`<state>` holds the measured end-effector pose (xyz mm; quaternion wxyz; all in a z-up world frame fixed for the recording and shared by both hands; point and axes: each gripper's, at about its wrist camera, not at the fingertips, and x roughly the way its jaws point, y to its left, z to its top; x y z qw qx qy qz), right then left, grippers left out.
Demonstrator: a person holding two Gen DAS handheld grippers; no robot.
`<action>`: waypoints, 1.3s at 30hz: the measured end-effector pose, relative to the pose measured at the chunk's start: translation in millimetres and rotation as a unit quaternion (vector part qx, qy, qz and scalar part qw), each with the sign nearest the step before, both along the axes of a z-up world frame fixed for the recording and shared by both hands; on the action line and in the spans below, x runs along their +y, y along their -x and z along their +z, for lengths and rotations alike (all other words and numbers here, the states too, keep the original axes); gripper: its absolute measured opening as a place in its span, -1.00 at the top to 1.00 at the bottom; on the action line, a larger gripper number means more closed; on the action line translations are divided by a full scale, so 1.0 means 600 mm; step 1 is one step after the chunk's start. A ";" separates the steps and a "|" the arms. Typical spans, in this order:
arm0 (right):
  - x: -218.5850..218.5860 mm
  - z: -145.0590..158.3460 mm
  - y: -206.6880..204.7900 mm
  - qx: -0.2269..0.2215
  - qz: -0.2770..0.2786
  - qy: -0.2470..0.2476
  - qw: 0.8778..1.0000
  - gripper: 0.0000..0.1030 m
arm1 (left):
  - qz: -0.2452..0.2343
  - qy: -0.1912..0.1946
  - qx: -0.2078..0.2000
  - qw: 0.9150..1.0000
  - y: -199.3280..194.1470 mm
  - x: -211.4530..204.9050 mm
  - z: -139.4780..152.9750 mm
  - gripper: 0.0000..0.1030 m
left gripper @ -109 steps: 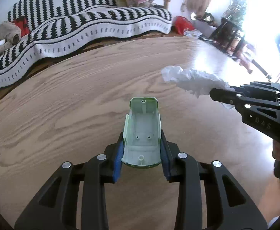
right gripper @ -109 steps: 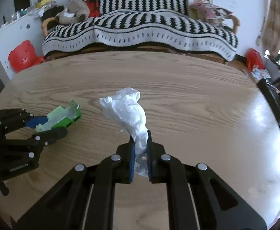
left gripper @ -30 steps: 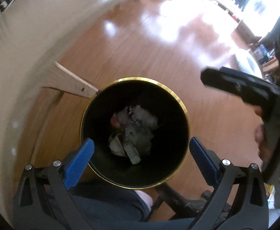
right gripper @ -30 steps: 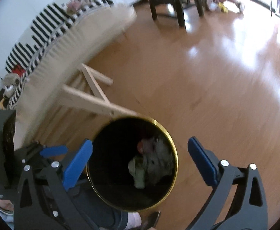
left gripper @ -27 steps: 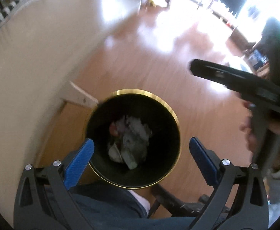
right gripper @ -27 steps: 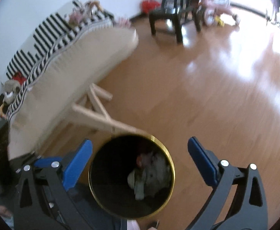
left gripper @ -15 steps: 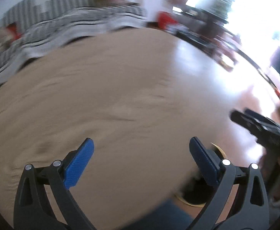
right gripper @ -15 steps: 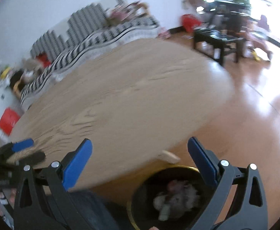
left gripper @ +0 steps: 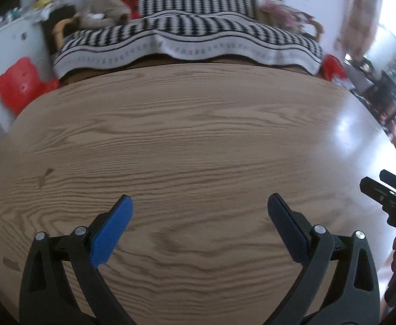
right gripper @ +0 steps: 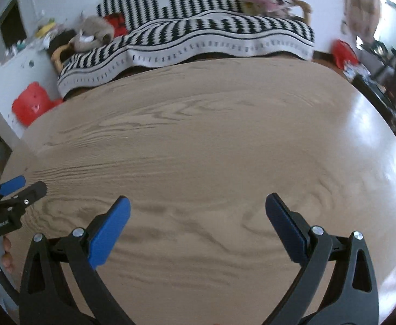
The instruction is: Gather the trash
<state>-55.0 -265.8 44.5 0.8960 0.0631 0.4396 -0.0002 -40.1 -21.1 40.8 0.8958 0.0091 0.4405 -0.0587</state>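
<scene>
1. A large round wooden table [left gripper: 198, 124] fills both wrist views. Every part of its top that shows is bare wood grain, with no trash on it.
2. Beyond the table's far edge stands a sofa under a black-and-white striped blanket [left gripper: 187, 40], with a brown stuffed toy [left gripper: 103, 8] on its left end.
3. Past the table's far left edge sits a red plastic toy [left gripper: 21, 84] against a white cabinet.
4. The left gripper [left gripper: 198, 214] hovers over the near part of the table. Its blue-padded jaws are spread wide and hold nothing.
5. The right gripper [right gripper: 198, 211] hovers over the near part of the table on the right side. Its jaws are likewise wide apart and empty.
6. Each gripper shows at the edge of the other's view, so the two sit side by side above the table's near edge.
7. No trash lies ahead of either gripper, so neither hand is nearer to a target and no long axis can be judged. No bin is visible. The collecting looks finished, as far as the table shows.
</scene>
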 end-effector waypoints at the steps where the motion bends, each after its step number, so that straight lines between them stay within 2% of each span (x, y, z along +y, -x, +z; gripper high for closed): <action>1: 0.006 0.000 -0.009 0.001 0.002 0.002 1.000 -0.87 | 0.008 0.001 -0.001 1.000 -0.003 0.012 -0.002 -0.88; 4: 0.025 -0.001 -0.035 0.001 0.011 0.009 1.000 -0.87 | 0.023 0.007 0.000 1.000 -0.017 0.042 -0.012 -0.88; 11: 0.033 -0.018 -0.052 0.013 0.015 0.017 1.000 -0.87 | 0.028 0.007 0.009 1.000 -0.044 0.058 -0.031 -0.88; 26: 0.009 -0.032 -0.044 0.021 -0.003 0.017 1.000 -0.87 | 0.026 0.031 0.033 0.999 -0.067 0.052 -0.060 -0.88; 39: -0.013 -0.058 -0.067 0.039 -0.016 0.025 0.999 -0.87 | 0.026 0.016 0.044 0.999 -0.070 0.045 -0.071 -0.88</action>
